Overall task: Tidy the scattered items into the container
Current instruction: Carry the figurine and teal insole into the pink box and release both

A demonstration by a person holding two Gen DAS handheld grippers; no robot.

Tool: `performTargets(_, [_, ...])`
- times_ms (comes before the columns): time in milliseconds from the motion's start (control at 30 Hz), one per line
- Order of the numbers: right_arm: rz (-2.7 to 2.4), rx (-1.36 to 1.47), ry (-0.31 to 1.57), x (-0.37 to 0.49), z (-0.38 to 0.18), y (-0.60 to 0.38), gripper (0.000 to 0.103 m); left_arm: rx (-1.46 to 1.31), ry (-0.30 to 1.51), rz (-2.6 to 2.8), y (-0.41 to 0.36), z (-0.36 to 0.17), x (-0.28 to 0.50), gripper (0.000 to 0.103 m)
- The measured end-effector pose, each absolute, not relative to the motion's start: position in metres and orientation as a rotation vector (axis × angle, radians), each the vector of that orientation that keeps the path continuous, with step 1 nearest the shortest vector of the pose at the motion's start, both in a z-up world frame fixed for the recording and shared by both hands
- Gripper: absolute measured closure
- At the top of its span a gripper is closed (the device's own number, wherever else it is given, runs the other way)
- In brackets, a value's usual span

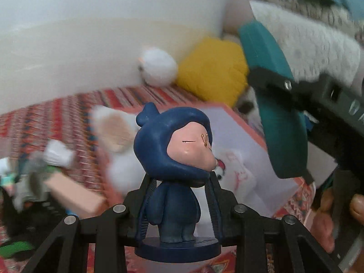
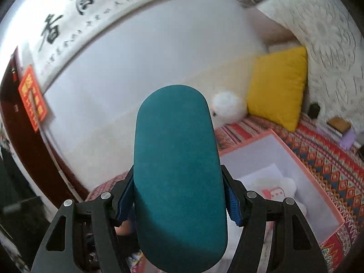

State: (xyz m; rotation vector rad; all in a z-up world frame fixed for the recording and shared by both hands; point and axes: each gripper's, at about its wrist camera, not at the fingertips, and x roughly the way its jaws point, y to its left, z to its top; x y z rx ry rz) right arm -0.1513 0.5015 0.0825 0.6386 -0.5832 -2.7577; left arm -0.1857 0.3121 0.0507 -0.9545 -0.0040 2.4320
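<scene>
Left gripper (image 1: 179,201): jaws clamped on blue figurine (image 1: 175,159), upright. Right gripper (image 2: 179,201): jaws clamped on teal case (image 2: 179,170). Both held above pink-rimmed box (image 2: 302,159), plush within. Recommend lowering each clear of the rim before release.

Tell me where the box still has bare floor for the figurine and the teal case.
Pink-rimmed box: bare white floor along its far wall and far corner, behind the white plush. The plush fills the near middle. Left gripper holds the blue figurine; right gripper holds the teal case.
</scene>
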Motion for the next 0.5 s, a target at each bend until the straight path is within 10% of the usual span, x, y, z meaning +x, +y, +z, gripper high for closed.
performTargets(167, [-2.829,0.6,-0.56,-0.161,0.074,0.522,0.005,-0.911,0.058,2.54,0.314,0.057,-0.185,0.023])
performTargets(500, [-2.688,0.146,-0.372,-0.061,0.155,0.438,0.003,-0.747,-0.139,2.99,0.152,0.118,-0.095,0.019])
